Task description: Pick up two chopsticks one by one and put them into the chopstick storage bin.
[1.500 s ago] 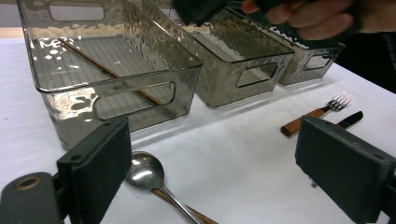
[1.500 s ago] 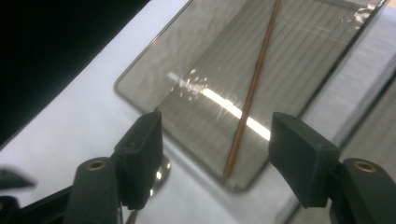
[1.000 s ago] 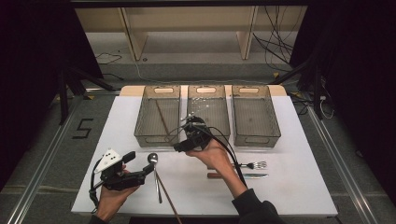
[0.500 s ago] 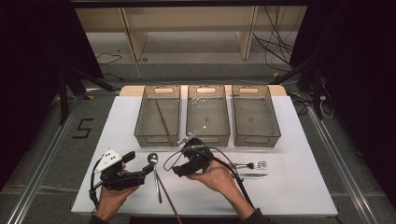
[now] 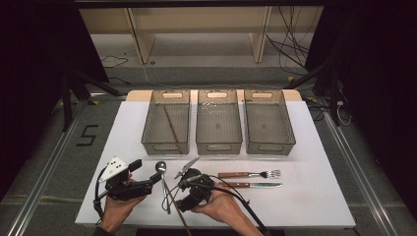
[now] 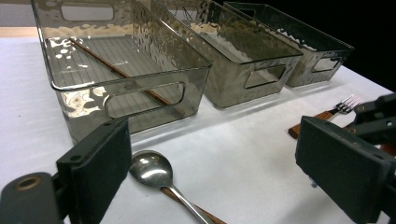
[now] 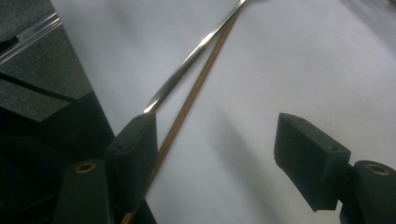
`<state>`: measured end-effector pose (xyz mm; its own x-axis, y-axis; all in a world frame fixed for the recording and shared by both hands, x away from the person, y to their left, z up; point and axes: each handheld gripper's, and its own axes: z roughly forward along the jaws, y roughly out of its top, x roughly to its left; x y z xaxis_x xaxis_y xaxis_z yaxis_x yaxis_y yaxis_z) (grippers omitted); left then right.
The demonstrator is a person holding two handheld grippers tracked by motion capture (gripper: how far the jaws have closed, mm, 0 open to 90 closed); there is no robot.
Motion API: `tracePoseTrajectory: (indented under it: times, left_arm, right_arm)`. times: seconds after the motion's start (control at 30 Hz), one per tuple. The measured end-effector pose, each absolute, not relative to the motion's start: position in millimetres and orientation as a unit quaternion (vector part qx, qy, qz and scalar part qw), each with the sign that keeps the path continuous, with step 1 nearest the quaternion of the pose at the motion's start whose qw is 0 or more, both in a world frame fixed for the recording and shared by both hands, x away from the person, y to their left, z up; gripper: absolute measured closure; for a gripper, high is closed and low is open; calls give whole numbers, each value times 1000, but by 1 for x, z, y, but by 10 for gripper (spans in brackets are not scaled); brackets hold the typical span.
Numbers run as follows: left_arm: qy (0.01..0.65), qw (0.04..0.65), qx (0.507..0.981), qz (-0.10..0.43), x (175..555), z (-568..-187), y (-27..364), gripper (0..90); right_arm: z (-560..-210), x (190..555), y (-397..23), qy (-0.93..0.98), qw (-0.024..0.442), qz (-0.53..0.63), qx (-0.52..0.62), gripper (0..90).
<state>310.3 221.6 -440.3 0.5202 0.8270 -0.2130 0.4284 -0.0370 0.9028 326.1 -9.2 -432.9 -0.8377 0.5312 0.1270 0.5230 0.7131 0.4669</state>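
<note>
Dropping toward chopstick (image 7: 187, 109): right gripper (image 7: 219, 158), seemingly.

White table (image 5: 314, 196) on grey floor (image 5: 39, 162) w/ metal rails; pale wood shelf frame (image 5: 196, 29) behind; surroundings dark.

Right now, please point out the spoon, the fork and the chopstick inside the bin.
spoon (image 6: 152, 169), left gripper view, on its bowl.
fork (image 5: 271, 173), high view, on its tines.
chopstick (image 5: 170, 124), high view, mid-shaft, in the left bin.

jaws: apart, empty | wooden chopstick (image 7: 187, 109) beside spoon handle (image 7: 196, 51) | white table (image 7: 299, 60)
</note>
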Motion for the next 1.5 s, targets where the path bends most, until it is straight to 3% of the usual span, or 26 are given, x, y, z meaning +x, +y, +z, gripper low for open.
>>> tracePoseTrajectory:
  times: [0.97, 1.5]
  left_arm:
    - [451, 527, 695, 190, 310, -440, 221, 104]
    - [451, 527, 695, 189, 310, -441, 221, 104]
  right_arm:
    - [-467, 307, 17, 959, 26, 157, 236, 354]
    - [-462, 321, 4, 960, 24, 128, 249, 617]
